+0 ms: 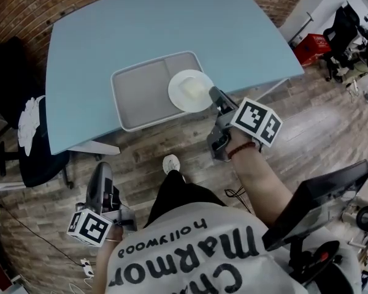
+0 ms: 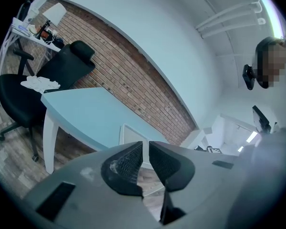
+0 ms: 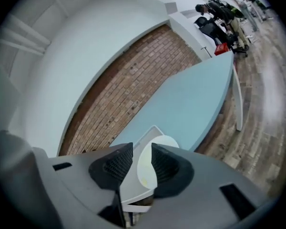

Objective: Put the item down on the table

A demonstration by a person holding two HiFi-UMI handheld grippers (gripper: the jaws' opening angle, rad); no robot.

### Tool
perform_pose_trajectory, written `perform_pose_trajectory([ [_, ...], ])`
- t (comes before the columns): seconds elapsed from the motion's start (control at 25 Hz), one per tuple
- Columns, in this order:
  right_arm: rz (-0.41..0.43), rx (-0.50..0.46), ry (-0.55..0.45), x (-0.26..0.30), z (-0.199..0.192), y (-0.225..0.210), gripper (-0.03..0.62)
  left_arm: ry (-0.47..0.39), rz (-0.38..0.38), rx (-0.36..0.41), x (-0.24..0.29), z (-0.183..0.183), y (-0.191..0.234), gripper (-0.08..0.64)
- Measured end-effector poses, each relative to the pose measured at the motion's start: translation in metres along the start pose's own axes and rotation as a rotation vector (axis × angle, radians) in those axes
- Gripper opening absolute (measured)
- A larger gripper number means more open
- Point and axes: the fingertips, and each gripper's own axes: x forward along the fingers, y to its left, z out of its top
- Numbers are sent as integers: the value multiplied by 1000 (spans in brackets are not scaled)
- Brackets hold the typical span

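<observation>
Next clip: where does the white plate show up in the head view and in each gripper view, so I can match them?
Head view: white plate at centre, over the right end of the grey tray, with the right gripper at its rim.
Left gripper view: not in it; only a tray corner shows beyond the jaws.
Right gripper view: low centre, between the jaws.
Shared landmark: the grey tray on the blue table.
</observation>
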Motion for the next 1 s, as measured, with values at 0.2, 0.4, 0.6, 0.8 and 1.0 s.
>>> perform_pose_trajectory([
  [0.2,198,-139,-27,-30,11,39,117,-6,-34,17,-2,2,-14,44],
  [0.4,366,-141,-22,-78,8,59,117,5,-101,37,-9,-4,-42,34],
  [0.6,384,-400,-37,-112,3,56,117,-5,-189,79,-13,-6,-71,21],
  [0.8,384,-543,5,-134,-12,55,106,12,-207,88,-16,-15,-83,21],
  [1.0,372,-570,40,-143,-18,51,41,43,-249,147,-11,-25,-100,21],
])
